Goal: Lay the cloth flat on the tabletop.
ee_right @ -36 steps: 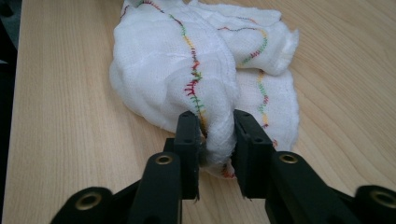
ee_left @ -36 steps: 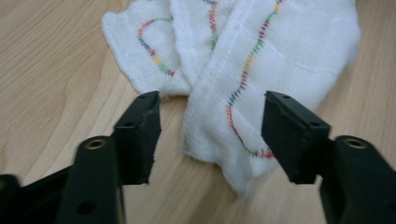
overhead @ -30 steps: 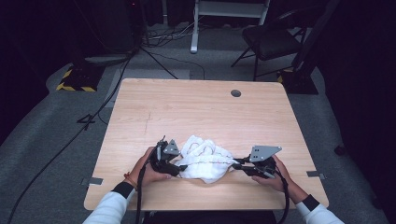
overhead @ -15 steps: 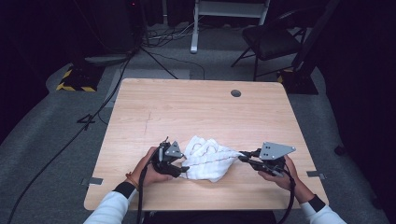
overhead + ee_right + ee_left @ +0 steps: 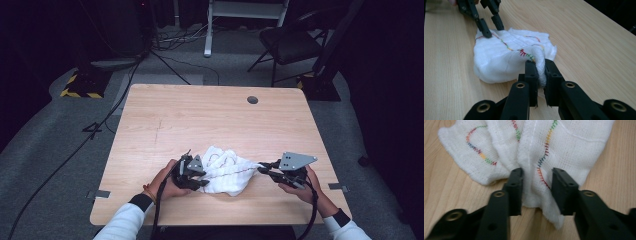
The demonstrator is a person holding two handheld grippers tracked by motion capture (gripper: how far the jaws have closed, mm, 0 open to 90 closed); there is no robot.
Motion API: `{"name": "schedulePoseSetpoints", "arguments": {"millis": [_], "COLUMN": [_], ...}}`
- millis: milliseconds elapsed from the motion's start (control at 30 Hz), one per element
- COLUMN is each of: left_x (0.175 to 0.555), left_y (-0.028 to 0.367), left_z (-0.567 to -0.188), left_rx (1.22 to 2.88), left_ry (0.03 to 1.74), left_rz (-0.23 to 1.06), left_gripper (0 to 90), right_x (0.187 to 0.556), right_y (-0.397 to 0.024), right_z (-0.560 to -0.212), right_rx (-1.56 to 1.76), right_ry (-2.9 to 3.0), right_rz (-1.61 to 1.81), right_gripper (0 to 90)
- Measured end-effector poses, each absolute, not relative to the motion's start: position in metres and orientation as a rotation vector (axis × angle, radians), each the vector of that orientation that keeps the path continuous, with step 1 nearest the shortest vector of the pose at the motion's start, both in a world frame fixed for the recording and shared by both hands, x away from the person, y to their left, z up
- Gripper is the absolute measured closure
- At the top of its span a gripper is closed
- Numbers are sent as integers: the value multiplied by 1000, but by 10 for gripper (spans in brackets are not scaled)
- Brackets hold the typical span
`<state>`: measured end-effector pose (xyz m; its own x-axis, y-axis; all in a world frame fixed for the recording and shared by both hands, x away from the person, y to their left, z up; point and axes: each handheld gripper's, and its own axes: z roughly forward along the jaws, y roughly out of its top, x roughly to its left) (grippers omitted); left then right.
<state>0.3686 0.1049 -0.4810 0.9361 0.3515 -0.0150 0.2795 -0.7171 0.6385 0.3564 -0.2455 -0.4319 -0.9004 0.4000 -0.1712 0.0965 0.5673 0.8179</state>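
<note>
A crumpled white cloth with multicoloured zigzag stitching lies near the front edge of the wooden table. My left gripper is at the cloth's left end. In the left gripper view it stands open, its jaws either side of a fold of the cloth. My right gripper is at the cloth's right end, shut on a stitched corner drawn out to the right. In the right gripper view that gripper pinches the cloth's rolled edge, with the left gripper beyond.
A round cable hole sits at the table's far right. On the floor behind are a black chair, cables, and a yellow-black striped base. Grey tape tabs mark the table's front sides.
My right gripper has moved to the right with a corner of the cloth, stretching that side out. The left gripper has stayed at the cloth's left end.
</note>
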Motion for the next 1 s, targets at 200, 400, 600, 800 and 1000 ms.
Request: {"name": "schedulePoseSetpoints", "arguments": {"millis": [200,400,600,800,1000], "left_x": [364,360,350,342,329], "left_y": [113,126,134,137,140], "left_z": [-468,-441,-401,-376,-350], "left_rx": [2363,2258,2150,2095,2040], "left_ry": [429,416,401,391,361], "left_rz": [211,272,393,460,515], "left_gripper": [807,815,819,820,822], "right_x": [357,356,354,347,339], "right_y": [-247,-248,-249,-255,-260], "right_z": [-433,-427,-411,-386,-364], "right_rx": [414,427,429,424,418], "right_ry": [2463,2424,2369,2296,2262], "right_rz": [1237,1253,1276,1325,1364], "right_gripper": [828,834,836,836,836]}}
